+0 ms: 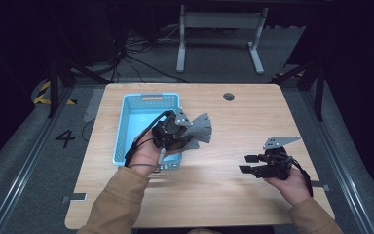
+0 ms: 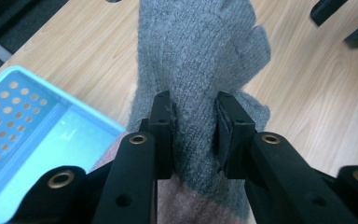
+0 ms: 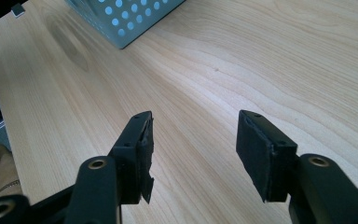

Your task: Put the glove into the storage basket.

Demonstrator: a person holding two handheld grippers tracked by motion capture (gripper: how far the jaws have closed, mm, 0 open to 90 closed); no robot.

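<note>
My left gripper (image 2: 193, 135) is clamped on a grey knitted glove (image 2: 200, 56), with the wool bunched between the two pads; a pinkish-brown cuff or second layer shows at the bottom of the left gripper view. From the high view the glove (image 1: 199, 129) hangs off my left gripper (image 1: 182, 134) just beside the right wall of the blue perforated basket (image 1: 121, 126), its fingers fanned out over the worktop (image 1: 233, 185) rather than over the basket's floor. I cannot tell for sure whether any part of it touches the wood, but it looks lifted.

My right gripper (image 3: 193, 149) is released, its jaws standing wide apart with bare worktop (image 3: 261, 56) between them. In the high view it (image 1: 248, 165) rests low, well apart from the glove, off to the right side.

I judge the step in hand to be the carry: the glove is picked up and on its way into the basket. The next move calls for swinging my left hand leftwards across the basket's rim until the whole glove is above the blue floor, then letting go. The risk I see is the dangling fingers catching on the wall, so I should clear the rim with room to spare before lowering.
</note>
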